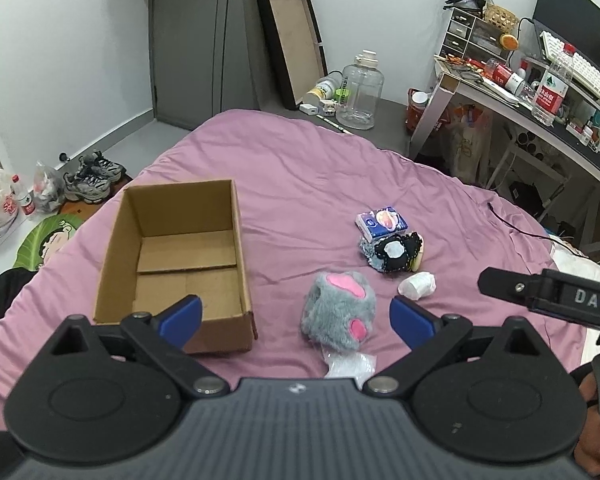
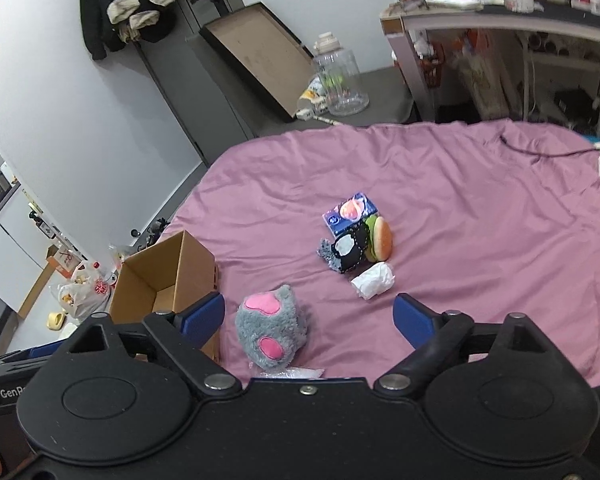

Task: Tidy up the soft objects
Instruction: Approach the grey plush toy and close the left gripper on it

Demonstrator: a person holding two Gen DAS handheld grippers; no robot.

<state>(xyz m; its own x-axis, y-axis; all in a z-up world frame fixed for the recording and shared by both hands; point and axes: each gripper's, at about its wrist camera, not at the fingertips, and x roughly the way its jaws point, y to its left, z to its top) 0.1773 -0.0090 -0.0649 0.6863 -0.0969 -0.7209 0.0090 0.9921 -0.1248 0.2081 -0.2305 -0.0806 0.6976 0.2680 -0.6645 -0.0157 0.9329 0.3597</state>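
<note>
at the bottom of the left wrist frame, our left gripper [image 1: 296, 316] hangs over the pink bedsheet [image 1: 308, 168] with its blue-padded jaws spread wide and nothing pressed between them. just beyond the pads, at lower centre, lies a grey plush paw [image 1: 338, 310] with pink pads, resting partly on a clear plastic bag [image 1: 350, 366]. to its left, an open cardboard box [image 1: 172, 256] stands on the sheet, the left blue finger overlapping its near wall in the picture.

in the right wrist frame, our right gripper [image 2: 310, 318] is likewise open, its jaws apart and holding nothing; the paw sits at lower centre just inside the left finger, the box at lower left. the right gripper's black arm shows at the right edge of the left wrist frame.

a little farther up the sheet, right of centre, a crumpled white wad [image 1: 417, 285] lies just beside a small cluster: a black-and-grey plush piece [image 1: 388, 256], a plush hamburger [image 2: 378, 238] touching it, and a blue tissue pack [image 1: 381, 224] behind them.

beyond the bed, at upper centre, a large clear water jug [image 1: 358, 92] stands on the floor beside a leaning shallow tray [image 1: 290, 36]. a cluttered desk [image 1: 540, 92] fills the upper right, and sneakers [image 1: 94, 178] sit at middle left.
</note>
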